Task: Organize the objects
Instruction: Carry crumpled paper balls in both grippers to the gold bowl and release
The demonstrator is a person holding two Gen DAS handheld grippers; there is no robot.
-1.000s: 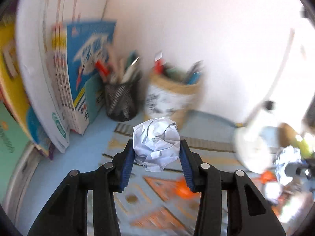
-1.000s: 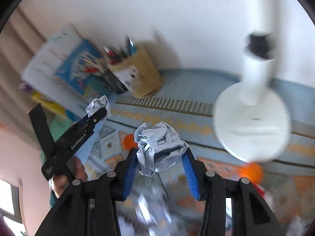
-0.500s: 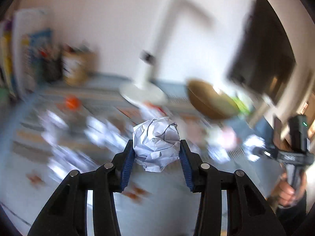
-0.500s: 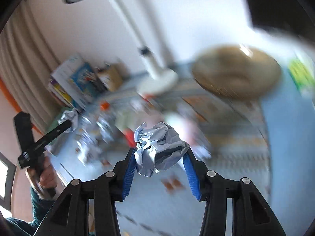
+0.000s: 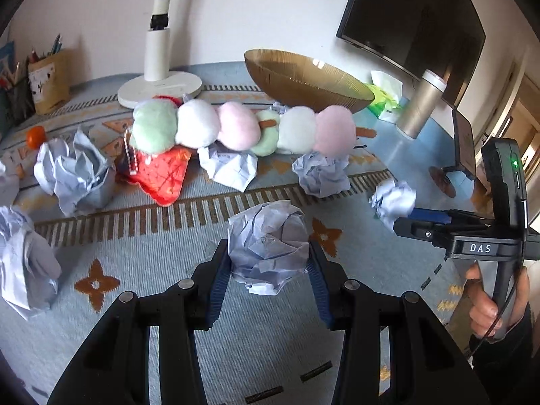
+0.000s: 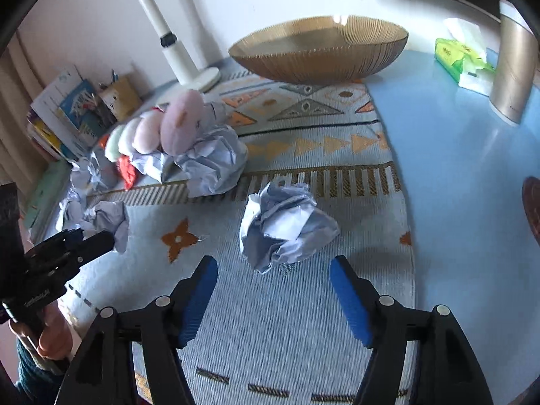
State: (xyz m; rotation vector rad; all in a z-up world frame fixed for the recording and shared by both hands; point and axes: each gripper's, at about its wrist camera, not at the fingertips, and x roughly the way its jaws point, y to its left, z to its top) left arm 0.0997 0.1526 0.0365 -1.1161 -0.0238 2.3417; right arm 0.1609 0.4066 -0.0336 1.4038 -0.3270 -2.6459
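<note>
My left gripper (image 5: 269, 270) is shut on a crumpled white paper ball (image 5: 266, 243), held above the patterned mat (image 5: 141, 270). It also shows in the right wrist view (image 6: 104, 233), still gripping its ball. My right gripper (image 6: 273, 287) is open; a second crumpled paper ball (image 6: 287, 226) is just past its blue pads (image 6: 199, 297), free of them. In the left wrist view that ball (image 5: 393, 199) appears blurred at the right gripper's tip. A wide golden bowl (image 6: 319, 50) stands at the back of the mat.
Several more paper balls (image 5: 74, 175) lie on the mat beside plush dango skewers (image 5: 236, 128) and a red pouch (image 5: 162, 175). A white lamp base (image 5: 158, 87), pencil holders (image 5: 47, 81), a gold tumbler (image 6: 513, 67), a green tissue pack (image 6: 455, 57) and books (image 6: 64, 114) ring the area.
Both grippers swung from the pencil-holder corner toward the front of the mat. My right gripper opened and let go of its paper ball. The left still grips its ball.
</note>
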